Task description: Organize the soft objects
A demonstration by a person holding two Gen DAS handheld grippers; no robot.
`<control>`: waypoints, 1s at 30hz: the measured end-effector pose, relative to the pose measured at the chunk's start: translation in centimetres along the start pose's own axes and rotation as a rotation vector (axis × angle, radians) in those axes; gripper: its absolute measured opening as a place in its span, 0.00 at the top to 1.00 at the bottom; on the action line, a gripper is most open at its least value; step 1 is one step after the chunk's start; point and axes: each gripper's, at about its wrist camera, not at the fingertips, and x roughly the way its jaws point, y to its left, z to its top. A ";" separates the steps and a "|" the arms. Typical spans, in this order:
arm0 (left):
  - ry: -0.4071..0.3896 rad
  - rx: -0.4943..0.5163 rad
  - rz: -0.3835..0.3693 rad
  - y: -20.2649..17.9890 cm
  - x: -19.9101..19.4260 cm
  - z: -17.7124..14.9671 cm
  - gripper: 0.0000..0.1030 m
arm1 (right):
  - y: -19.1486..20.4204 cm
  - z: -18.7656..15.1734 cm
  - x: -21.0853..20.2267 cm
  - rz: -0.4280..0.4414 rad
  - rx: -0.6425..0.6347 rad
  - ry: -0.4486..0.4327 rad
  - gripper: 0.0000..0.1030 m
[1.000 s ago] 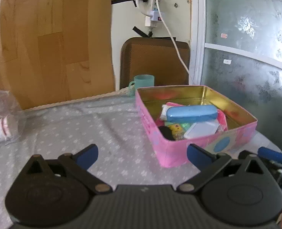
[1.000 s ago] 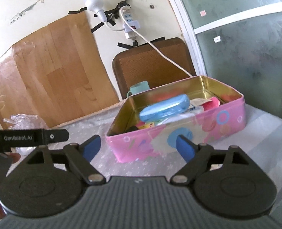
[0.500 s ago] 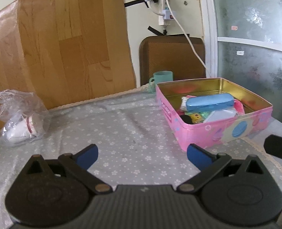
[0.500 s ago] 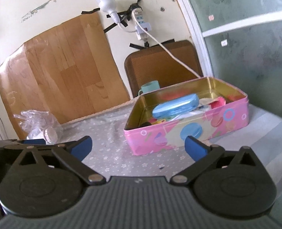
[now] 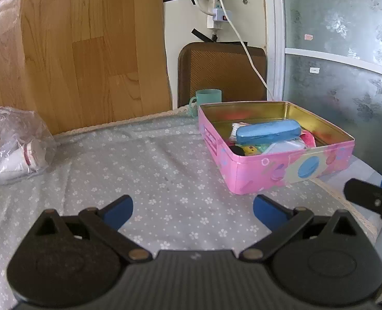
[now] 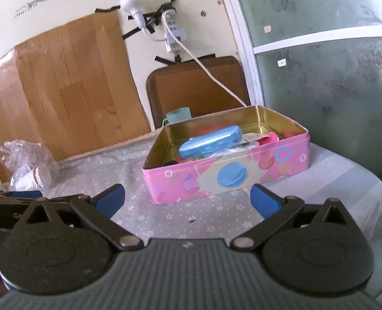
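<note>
A glossy pink rectangular tin (image 5: 281, 170), gold-lined, is seen at centre right on the flower-printed tablecloth (image 5: 139, 175); a smooth blue oblong case (image 5: 268, 131) is laid atop its contents. The left gripper (image 5: 193, 208) and right gripper (image 6: 187, 199) are held empty, jaws spread wide. A crinkled clear bag (image 5: 15, 144) is seen far left.

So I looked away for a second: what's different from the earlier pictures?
Both grippers have drawn back from the pink tin, which looks smaller in both views. The left gripper and right gripper remain open and empty. The blue case in the tin, the plastic bag and the teal cup have not moved.
</note>
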 end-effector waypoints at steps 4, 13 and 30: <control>-0.002 0.007 0.005 0.0 0.0 -0.1 0.00 | 0.3 0.0 0.2 0.012 -0.012 0.025 0.00; 0.028 -0.017 0.063 1.1 0.2 -0.5 0.00 | 0.6 0.4 0.1 0.023 0.000 0.076 0.00; 0.018 -0.013 0.074 1.6 0.0 -0.7 0.00 | 0.3 0.6 -0.4 0.001 0.026 0.029 0.00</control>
